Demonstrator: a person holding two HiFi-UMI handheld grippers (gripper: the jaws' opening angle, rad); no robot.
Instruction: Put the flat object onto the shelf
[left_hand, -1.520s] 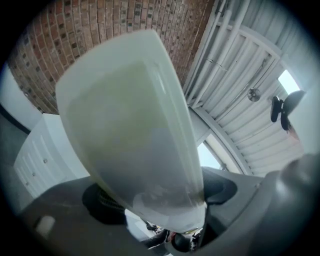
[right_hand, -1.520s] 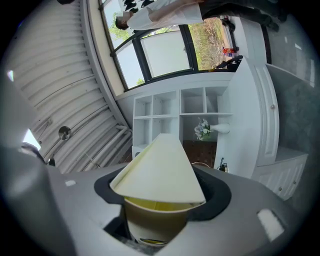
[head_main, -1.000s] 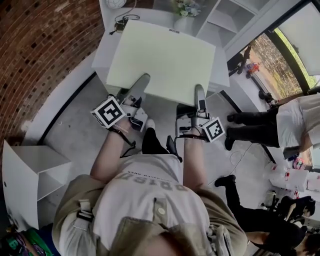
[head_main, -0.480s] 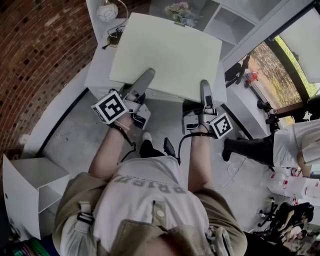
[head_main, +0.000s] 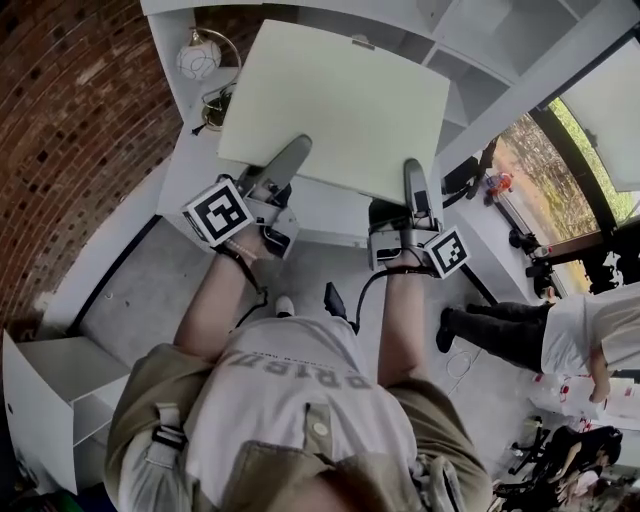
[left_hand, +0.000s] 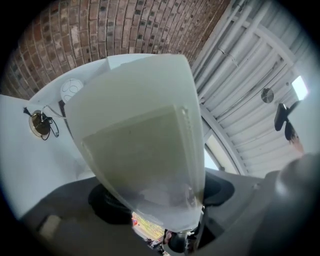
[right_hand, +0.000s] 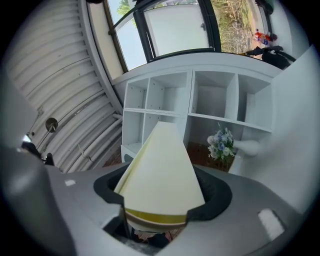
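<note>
The left gripper (head_main: 285, 165) and the right gripper (head_main: 413, 183) are each clamped on the near edge of the flat board (head_main: 340, 100), one jaw above it and one below. The board is held in the air over the white shelf unit (head_main: 480, 45). In the right gripper view, a lower cubby holds a bunch of flowers (right_hand: 220, 142). A round lamp (head_main: 198, 57) stands left of the board.

A line of capital letters crosses the person's shirt (head_main: 300, 378) at 6 o'clock in the head view, upside down and too blurred to read; black-and-white square markers sit on the cube of the left gripper (head_main: 298, 146), 10 o'clock, and of the right gripper (head_main: 412, 166), 3 o'clock
</note>
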